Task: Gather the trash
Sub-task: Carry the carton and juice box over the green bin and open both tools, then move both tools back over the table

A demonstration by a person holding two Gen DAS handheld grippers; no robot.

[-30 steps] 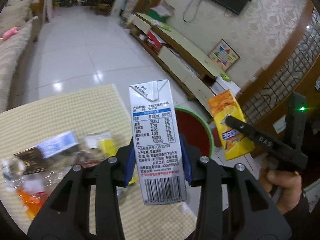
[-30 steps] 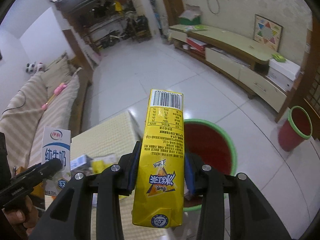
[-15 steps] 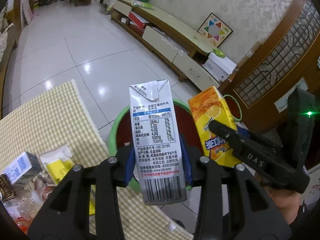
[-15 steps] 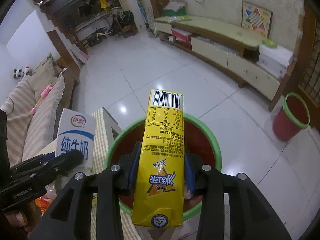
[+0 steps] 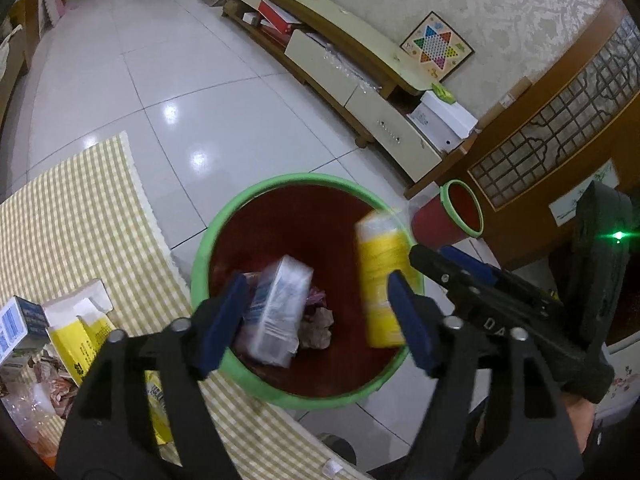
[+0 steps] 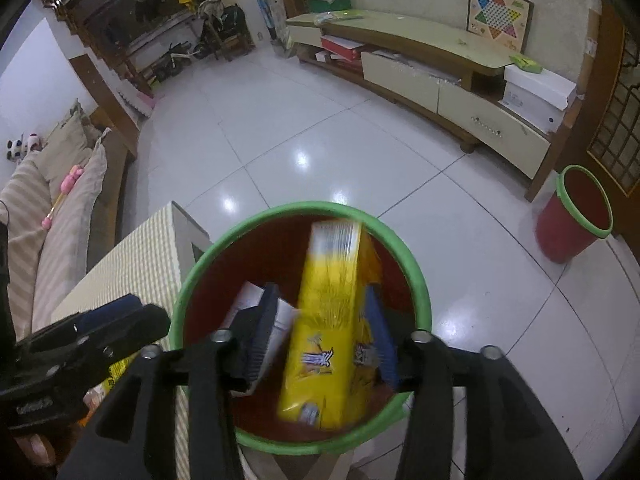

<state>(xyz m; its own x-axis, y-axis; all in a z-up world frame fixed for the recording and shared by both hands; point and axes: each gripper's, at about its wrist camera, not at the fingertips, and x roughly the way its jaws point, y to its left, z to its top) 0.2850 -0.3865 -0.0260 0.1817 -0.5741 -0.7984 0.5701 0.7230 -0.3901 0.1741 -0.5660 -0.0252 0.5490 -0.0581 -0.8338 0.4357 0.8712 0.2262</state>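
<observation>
A red bin with a green rim (image 5: 256, 200) (image 6: 416, 280) stands beside the table. My left gripper (image 5: 316, 320) is open above it; the white milk carton (image 5: 276, 312) is blurred, dropping inside the bin onto crumpled wrappers (image 5: 318, 322). My right gripper (image 6: 320, 336) is open above the bin; the yellow drink carton (image 6: 332, 320) (image 5: 380, 280) is blurred, falling free between its fingers. The right gripper also shows in the left wrist view (image 5: 460, 268), and the left one in the right wrist view (image 6: 100, 320).
A table with a yellow checked cloth (image 5: 72, 216) (image 6: 136, 264) holds more trash at left: a blue box (image 5: 20, 324), yellow packets (image 5: 76, 340), wrappers. A second small red bin (image 5: 444, 220) (image 6: 576, 216) stands by the wooden door. A long TV cabinet (image 6: 432, 76) runs along the wall.
Both grippers have moved over the bin and opened. The milk carton and the yellow carton have left the jaws and are falling into the bin.
</observation>
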